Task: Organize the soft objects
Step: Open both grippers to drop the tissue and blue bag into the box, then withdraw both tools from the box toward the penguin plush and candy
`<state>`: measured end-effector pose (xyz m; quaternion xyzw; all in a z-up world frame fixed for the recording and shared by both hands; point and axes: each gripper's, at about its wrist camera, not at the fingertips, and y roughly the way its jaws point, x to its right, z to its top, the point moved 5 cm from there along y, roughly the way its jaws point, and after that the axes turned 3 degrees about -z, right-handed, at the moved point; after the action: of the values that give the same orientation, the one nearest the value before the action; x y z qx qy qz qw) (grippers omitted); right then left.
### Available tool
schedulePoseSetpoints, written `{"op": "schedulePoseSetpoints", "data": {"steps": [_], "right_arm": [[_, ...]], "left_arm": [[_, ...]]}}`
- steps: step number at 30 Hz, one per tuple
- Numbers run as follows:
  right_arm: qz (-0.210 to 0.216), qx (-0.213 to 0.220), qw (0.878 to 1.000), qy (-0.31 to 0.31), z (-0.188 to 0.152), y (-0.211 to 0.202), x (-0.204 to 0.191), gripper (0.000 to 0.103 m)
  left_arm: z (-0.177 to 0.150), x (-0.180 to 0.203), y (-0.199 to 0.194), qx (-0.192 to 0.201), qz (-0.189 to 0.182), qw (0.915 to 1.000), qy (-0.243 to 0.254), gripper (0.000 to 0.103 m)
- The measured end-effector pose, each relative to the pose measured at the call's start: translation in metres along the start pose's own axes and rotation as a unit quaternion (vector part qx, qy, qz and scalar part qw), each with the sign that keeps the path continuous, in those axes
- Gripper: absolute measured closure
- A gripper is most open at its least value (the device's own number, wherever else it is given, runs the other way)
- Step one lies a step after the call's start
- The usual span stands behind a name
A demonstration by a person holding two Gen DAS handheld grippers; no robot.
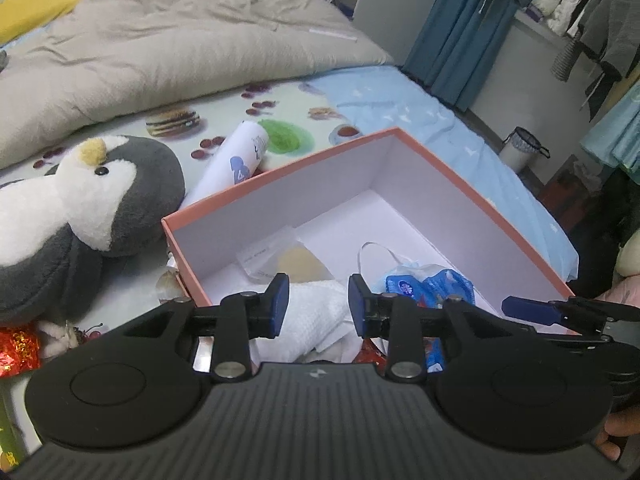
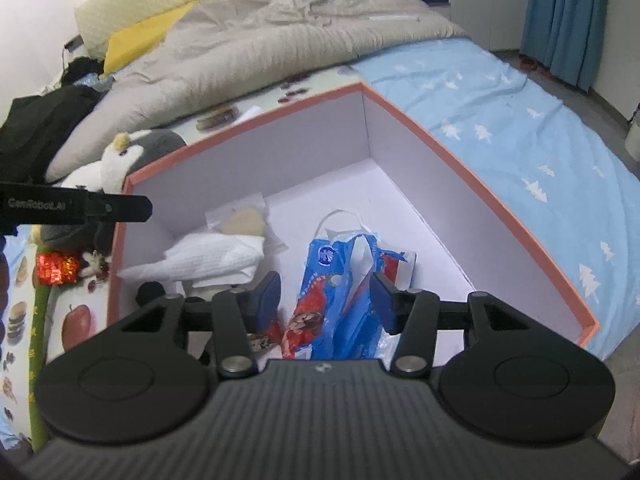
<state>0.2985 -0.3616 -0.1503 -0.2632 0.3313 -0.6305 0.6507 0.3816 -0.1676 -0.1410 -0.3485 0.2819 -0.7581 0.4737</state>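
Note:
An orange box with a white inside (image 1: 400, 184) (image 2: 440, 136) stands open on the bed. In it lie a white cloth (image 1: 316, 312) (image 2: 216, 258), a flat packet with a tan pad (image 1: 296, 264) (image 2: 242, 220), a face mask (image 1: 384, 258) (image 2: 340, 220) and blue tissue packs (image 1: 432, 284) (image 2: 340, 280). My left gripper (image 1: 318, 304) is open, empty, above the white cloth at the box's near side. My right gripper (image 2: 326, 300) is open, empty, over the blue packs. A grey and white plush penguin (image 1: 100, 196) (image 2: 120, 156) lies left of the box.
A white tube (image 1: 236, 160) lies behind the box beside the penguin. A red foil packet (image 1: 16, 344) (image 2: 56, 268) and a small plush charm (image 2: 94, 266) lie at the box's left. A grey duvet (image 1: 168, 40) covers the far bed. A bin (image 1: 520, 148) stands on the floor.

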Motion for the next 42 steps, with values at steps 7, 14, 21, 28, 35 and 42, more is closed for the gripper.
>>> {"op": "schedulePoseSetpoints", "data": {"steps": [7,14,21,28,35,42], "right_arm": [[0.003,0.036,0.999,0.010,-0.010,-0.024,0.000,0.051],[0.009,0.065,0.998,-0.018,-0.026,-0.044,-0.019,0.051],[0.029,0.088,0.995,-0.025,-0.042,-0.064,-0.035,0.051],[0.042,0.108,0.992,-0.042,-0.058,-0.081,-0.055,0.051],[0.062,0.116,0.990,-0.045,-0.081,-0.098,-0.074,0.051],[0.067,0.106,0.990,-0.066,-0.107,-0.106,-0.094,0.051]], "left_arm": [[-0.018,0.000,-0.019,0.022,0.002,0.9997,0.012,0.066],[-0.037,-0.001,-0.040,0.042,0.003,0.9990,0.013,0.066],[-0.063,0.000,-0.066,0.068,0.008,0.9974,0.022,0.065],[-0.091,-0.010,-0.090,0.091,0.017,0.9957,0.004,0.065],[-0.127,-0.021,-0.117,0.107,0.028,0.9935,-0.024,0.065],[-0.177,-0.029,-0.130,0.091,0.023,0.9934,-0.066,0.065]]}}
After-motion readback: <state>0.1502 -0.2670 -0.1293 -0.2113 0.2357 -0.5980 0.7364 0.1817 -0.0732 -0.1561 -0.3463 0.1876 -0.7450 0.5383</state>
